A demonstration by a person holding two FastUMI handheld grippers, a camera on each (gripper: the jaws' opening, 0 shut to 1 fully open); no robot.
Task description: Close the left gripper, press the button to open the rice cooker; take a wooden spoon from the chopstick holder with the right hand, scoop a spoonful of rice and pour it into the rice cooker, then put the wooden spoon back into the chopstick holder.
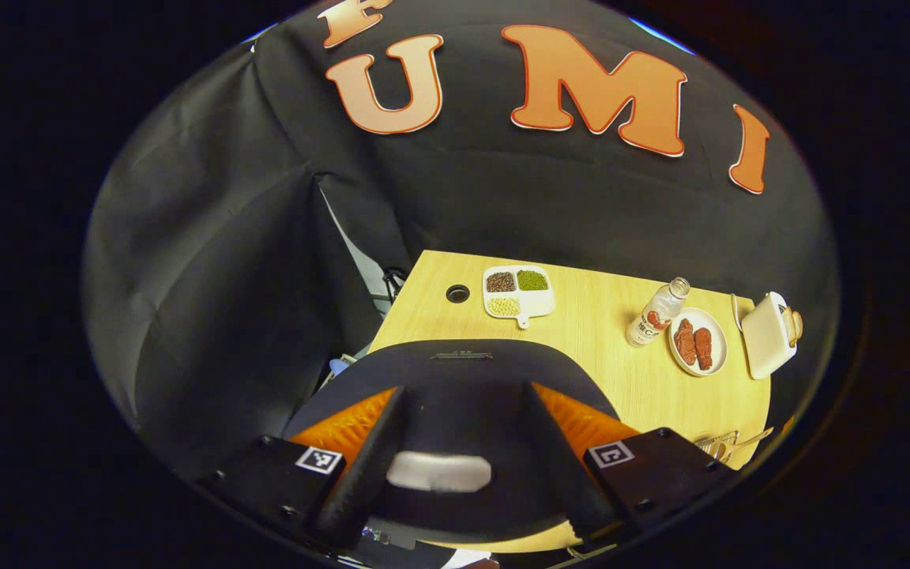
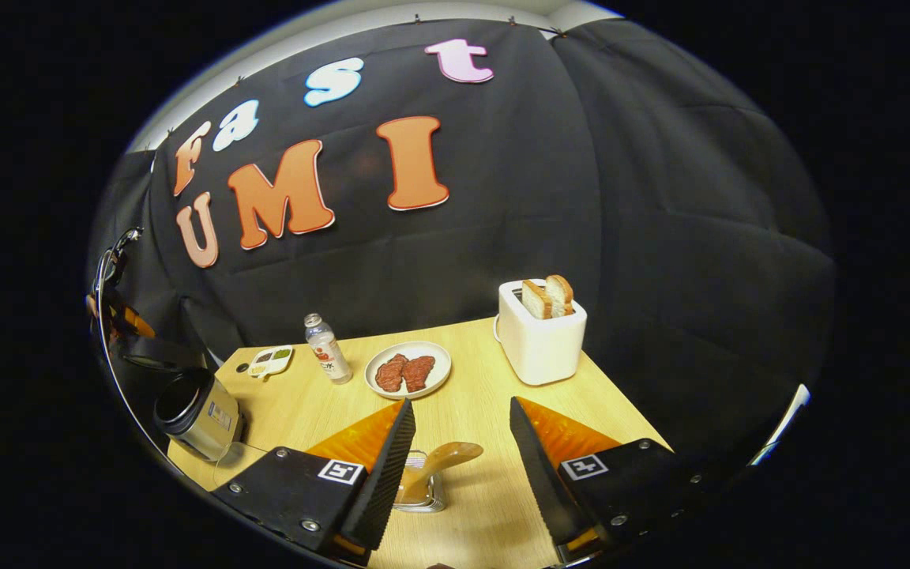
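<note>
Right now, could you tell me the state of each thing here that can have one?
rice cooker: lid shut
left gripper: open, fingers either side of the lid button
right gripper: open, holding nothing
wooden spoon: standing in the chopstick holder
toaster: two bread slices sticking up
bottle: upright, capped

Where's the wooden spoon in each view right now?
Left gripper view: wooden spoon at the table's lower right edge, in the chopstick holder.
Right gripper view: bottom centre, between the fingers of the right gripper.
Shared landmark: white plate of red meat slices.
</note>
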